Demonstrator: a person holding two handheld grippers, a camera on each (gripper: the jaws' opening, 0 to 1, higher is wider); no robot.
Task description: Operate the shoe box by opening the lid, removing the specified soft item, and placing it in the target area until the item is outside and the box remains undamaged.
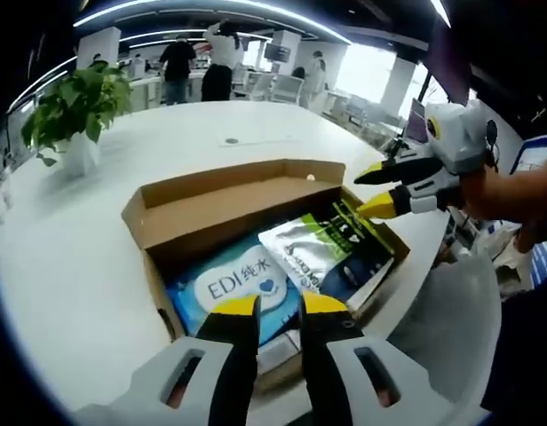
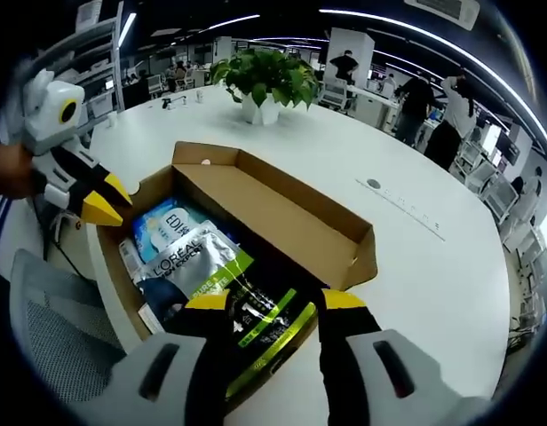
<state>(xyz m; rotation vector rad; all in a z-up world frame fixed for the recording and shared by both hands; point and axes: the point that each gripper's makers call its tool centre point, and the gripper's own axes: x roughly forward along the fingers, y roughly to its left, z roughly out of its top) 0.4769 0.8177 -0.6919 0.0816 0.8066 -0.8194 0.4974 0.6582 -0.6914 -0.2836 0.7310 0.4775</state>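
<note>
- Shoe box (image 1: 222,206) sits open on the white worktop (image 1: 78,266).
- Inside: blue "EDI" tissue pack (image 1: 242,288), silver "L'OREAL" pouch (image 2: 189,262).
- Left gripper (image 1: 279,306) and right gripper (image 2: 275,300) hover, jaws apart, empty.

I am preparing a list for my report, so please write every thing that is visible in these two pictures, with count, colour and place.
shoe box: one, brown cardboard, lid open, at the table's edge
blue pack: one, blue with white label, inside the box
silver pouch: one, silver and green, inside the box, lying over the blue pack
dark pack: one, black with green stripes, inside the box
table: one, white, under the box
potted plant: one, green leaves in a white pot, on the table beyond the box
chair: one, grey mesh, beside the table
people: several, standing far behind
left tongs: yellow tips, open, over the box
right tongs: yellow tips, open, over the dark pack
</note>
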